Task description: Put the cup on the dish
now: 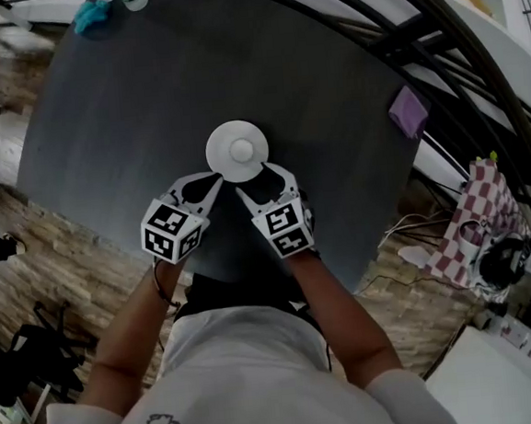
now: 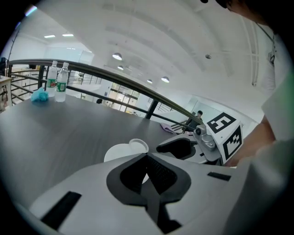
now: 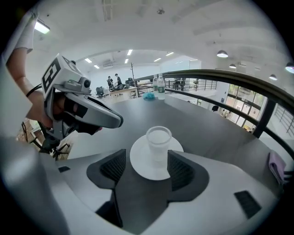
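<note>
A small translucent white cup (image 3: 158, 140) stands upright on the round white dish (image 3: 140, 166) in the middle of the dark round table (image 1: 145, 97). My right gripper (image 3: 147, 161) is open just short of the cup, its pads (image 3: 180, 170) apart from the cup's sides. In the head view the cup (image 1: 241, 149) sits at the centre of the dish (image 1: 219, 155), with the right gripper (image 1: 261, 181) at its near edge. My left gripper (image 1: 209, 182) hangs beside the dish at its near left, jaws together and empty. From the left gripper (image 2: 148, 158) the cup (image 2: 138, 145) shows just ahead.
Two water bottles (image 2: 57, 81) and a blue cloth (image 1: 93, 16) stand at the table's far edge. A purple cloth (image 1: 409, 111) lies at the right edge beside the curved railing (image 1: 474, 59). The near table edge runs just under both grippers.
</note>
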Available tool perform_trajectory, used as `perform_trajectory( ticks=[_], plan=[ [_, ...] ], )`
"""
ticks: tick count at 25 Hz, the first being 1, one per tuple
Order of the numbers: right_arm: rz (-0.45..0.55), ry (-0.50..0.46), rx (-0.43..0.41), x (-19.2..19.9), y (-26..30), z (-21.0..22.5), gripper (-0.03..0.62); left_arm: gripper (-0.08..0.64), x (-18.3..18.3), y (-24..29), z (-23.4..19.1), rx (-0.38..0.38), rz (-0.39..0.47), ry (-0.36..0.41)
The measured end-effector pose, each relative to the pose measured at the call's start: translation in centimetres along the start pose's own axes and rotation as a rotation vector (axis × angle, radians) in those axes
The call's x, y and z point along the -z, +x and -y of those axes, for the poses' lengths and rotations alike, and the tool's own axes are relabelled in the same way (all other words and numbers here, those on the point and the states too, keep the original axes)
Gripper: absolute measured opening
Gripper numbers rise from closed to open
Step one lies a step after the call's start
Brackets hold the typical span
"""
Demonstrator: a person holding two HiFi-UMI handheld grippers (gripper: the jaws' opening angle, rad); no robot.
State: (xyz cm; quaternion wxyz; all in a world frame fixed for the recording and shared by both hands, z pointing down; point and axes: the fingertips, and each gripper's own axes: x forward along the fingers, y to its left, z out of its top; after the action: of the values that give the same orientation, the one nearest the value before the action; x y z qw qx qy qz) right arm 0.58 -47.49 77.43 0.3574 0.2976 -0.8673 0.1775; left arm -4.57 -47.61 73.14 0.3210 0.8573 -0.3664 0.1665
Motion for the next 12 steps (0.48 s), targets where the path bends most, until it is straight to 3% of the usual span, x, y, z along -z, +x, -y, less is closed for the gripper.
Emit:
perform_trajectory(
  ticks=[3, 5, 6, 12],
  plan=[
    [0.076, -0.022, 0.027, -0.4, -3.0, -0.5, 0.257, -0.002, -0.3, -1.3, 2.5, -0.027, 0.043, 0.035],
    [0.158, -0.055, 0.061, -1.3, -6.1, -1.1, 0.059, -0.002, -0.7, -2.7, 4.8, -0.042, 0.073, 0.060],
    [0.194, -0.061, 0.063, -1.7, -7.8, -1.8, 0.031, -0.002, -0.9, -3.4, 6.3, -0.047, 0.086, 0.073],
    [0.339, -0.003, -0.015, -4.0, -16.9, -7.9, 0.014, 0.000, -2.6, -10.3, 14.6, -0.076, 0.172, 0.124]
  ],
)
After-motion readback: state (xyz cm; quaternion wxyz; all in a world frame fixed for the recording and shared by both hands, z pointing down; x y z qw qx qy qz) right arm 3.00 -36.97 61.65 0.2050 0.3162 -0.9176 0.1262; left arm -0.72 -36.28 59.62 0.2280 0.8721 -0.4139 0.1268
